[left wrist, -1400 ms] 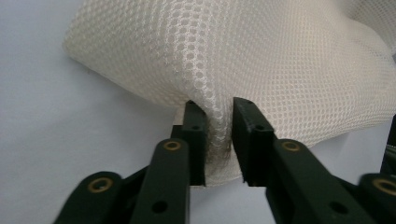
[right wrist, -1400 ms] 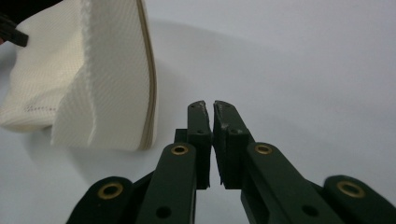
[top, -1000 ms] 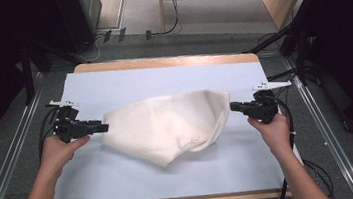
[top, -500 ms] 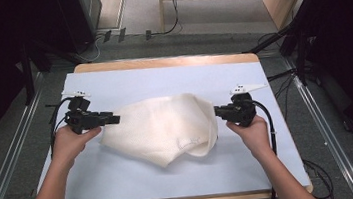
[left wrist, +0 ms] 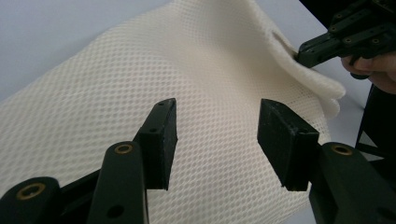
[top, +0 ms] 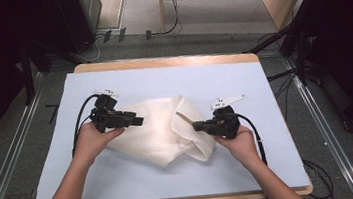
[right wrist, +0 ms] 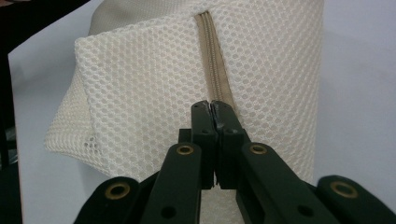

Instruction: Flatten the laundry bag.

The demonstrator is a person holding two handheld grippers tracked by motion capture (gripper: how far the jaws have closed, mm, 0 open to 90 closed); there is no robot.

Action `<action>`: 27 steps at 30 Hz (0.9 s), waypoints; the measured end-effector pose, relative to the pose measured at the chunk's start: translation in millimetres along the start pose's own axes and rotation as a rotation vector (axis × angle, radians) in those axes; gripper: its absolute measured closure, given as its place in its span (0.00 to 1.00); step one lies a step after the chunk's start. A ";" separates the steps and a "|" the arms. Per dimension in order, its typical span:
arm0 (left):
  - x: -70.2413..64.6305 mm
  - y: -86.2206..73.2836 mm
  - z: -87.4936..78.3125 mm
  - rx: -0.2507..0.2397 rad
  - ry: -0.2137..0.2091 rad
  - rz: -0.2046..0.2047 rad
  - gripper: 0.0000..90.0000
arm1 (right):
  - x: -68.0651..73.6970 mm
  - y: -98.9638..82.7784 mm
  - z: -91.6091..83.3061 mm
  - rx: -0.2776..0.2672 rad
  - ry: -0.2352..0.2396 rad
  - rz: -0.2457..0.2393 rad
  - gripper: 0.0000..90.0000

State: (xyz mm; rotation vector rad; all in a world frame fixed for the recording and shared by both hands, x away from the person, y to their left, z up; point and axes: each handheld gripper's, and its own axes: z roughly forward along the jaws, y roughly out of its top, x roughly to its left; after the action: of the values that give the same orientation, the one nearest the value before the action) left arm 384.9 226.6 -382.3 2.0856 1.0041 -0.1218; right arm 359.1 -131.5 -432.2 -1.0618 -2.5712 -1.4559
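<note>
Your right gripper, jaws clamped on the cream mesh zip bag, has drawn its right edge inward over the pale blue mat, starting a fold. Your left gripper has moved in over the bag's left side, jaws apart and holding nothing.

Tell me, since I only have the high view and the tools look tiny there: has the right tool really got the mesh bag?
Observer: Yes. The right gripper view shows the right tool shut on the mesh bag, pinching it at the beige zipper.
Operator: And the left tool?
Observer: In the left gripper view the left tool is open over the mesh, and its pads are not pressing on it.
</note>
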 end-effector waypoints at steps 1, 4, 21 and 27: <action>-2.3 1.6 3.5 0.007 -0.004 0.012 0.54 | 0.3 -0.6 1.5 0.004 -0.002 0.000 1.00; -8.6 6.8 16.2 0.030 -0.011 0.025 0.54 | 1.3 -2.3 5.9 0.017 -0.008 -0.003 1.00; -27.3 38.9 85.9 0.131 -0.005 0.101 0.53 | 6.8 -12.1 12.1 0.040 -0.023 -0.013 1.00; -27.4 49.8 106.5 0.132 0.002 0.084 0.54 | 9.6 -15.4 11.2 0.047 -0.022 -0.021 1.00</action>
State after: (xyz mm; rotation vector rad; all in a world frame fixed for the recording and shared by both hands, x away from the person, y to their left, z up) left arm 426.2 117.2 -412.3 2.2446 0.9293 -0.1467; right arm 346.6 -122.9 -447.2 -1.0544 -2.6252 -1.3880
